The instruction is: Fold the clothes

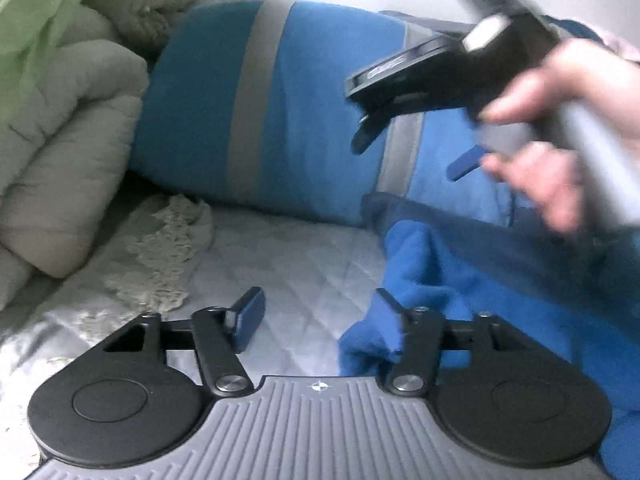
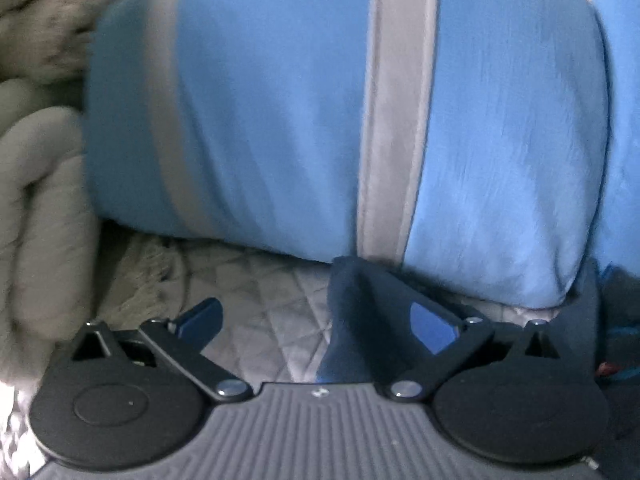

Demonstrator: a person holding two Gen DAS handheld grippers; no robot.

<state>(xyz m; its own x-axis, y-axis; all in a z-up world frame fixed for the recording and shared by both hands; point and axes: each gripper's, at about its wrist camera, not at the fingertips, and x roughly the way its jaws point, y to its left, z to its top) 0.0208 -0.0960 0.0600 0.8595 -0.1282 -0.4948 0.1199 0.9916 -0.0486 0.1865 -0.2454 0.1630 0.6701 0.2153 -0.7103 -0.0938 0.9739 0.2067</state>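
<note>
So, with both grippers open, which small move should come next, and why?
Probably close the left gripper on the crumpled blue fleece garment: its edge already lies against the gripper's right finger, unfolded on the grey quilted bedcover.

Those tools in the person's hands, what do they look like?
Each tool has a ribbed grey body, two round black discs, black linked arms with silver bolts, and two blue-padded fingers. The right tool has a grey handle, gripped by a bare hand; no sleeve shows.
</note>
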